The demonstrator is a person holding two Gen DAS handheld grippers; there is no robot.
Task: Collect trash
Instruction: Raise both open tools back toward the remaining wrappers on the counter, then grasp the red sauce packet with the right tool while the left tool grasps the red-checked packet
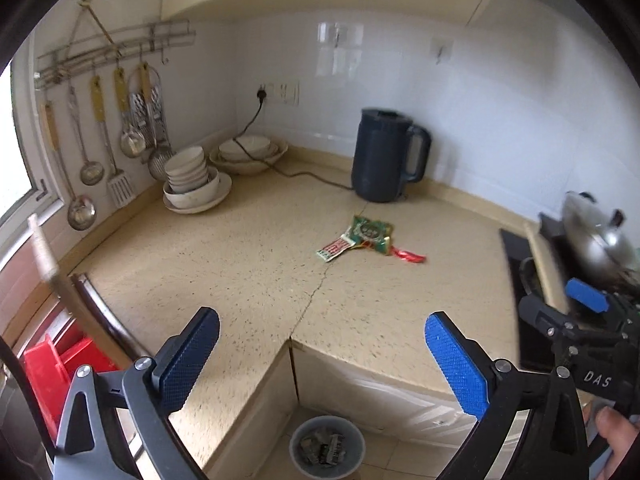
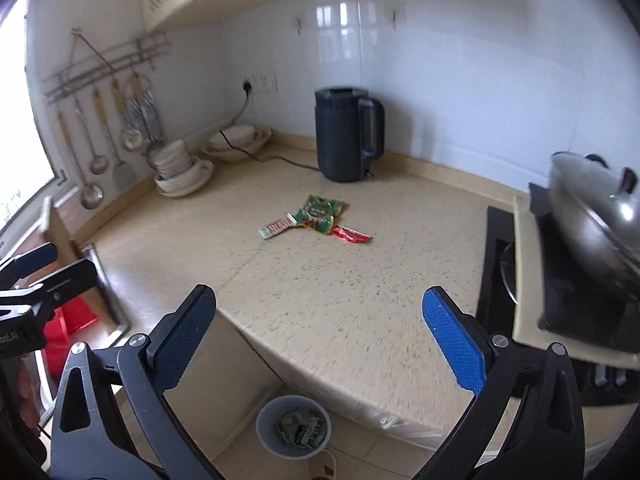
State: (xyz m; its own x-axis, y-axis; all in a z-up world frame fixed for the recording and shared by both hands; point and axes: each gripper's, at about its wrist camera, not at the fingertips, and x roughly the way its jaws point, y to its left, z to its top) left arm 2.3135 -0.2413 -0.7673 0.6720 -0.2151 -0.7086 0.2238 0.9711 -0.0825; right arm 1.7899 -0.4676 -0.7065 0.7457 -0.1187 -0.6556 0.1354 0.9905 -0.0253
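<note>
On the beige speckled countertop (image 1: 224, 264) (image 2: 360, 272) lie a green snack wrapper (image 1: 370, 234) (image 2: 320, 212), a small red-and-white wrapper (image 1: 335, 249) (image 2: 277, 227) and a red wrapper (image 1: 409, 257) (image 2: 352, 235), close together in front of the kettle. A grey bin (image 1: 327, 445) (image 2: 294, 426) with crumpled trash inside stands on the floor below the counter corner. My left gripper (image 1: 322, 364) is open and empty, held above the counter's front edge. My right gripper (image 2: 318, 344) is open and empty too, well short of the wrappers. In the left wrist view the right gripper's body (image 1: 580, 320) shows at the right edge.
A dark kettle (image 1: 384, 160) (image 2: 346, 136) with its cord stands at the back wall. Stacked bowls (image 1: 192, 180) (image 2: 180, 170) sit at the back left under hanging utensils (image 1: 104, 132). A lidded wok (image 2: 596, 216) on a black stove is at the right. A red crate (image 1: 52, 368) sits low left.
</note>
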